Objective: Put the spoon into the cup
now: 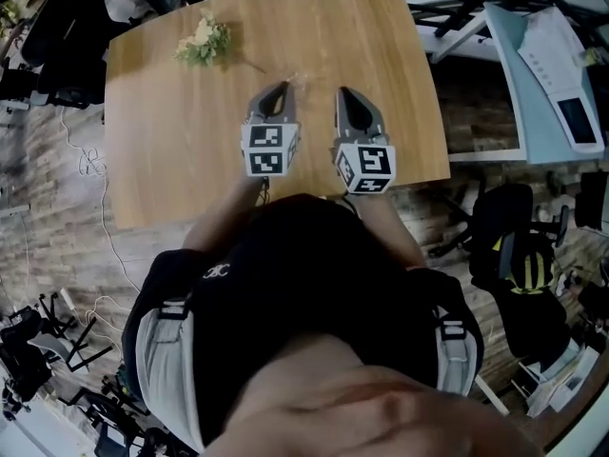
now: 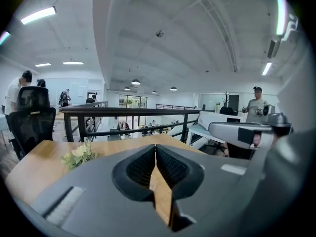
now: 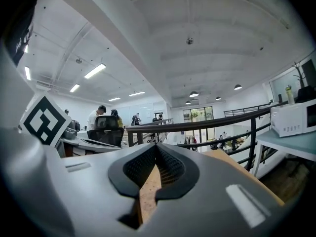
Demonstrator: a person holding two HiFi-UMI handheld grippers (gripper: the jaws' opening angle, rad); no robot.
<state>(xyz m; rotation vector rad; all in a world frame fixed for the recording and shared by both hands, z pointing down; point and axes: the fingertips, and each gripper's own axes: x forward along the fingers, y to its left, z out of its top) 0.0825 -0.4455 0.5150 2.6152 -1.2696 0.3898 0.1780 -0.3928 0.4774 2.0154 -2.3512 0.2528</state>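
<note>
No spoon and no cup shows in any view. In the head view my left gripper [image 1: 282, 87] and right gripper [image 1: 341, 92] hover side by side over the near half of a wooden table [image 1: 162, 150], tips pointing away from me. Each has its jaws closed tip to tip with nothing between them. The left gripper view shows my left gripper [image 2: 155, 149] shut, with bare tabletop seen through the gap behind the tips. The right gripper view shows my right gripper [image 3: 157, 149] shut in the same way.
A small bunch of pale flowers [image 1: 203, 41] lies at the table's far left, also seen as the flowers [image 2: 79, 155]. A black railing [image 2: 128, 113] runs beyond the far edge. Desks and office chairs [image 1: 514, 246] stand around; a person [image 2: 255, 107] stands far right.
</note>
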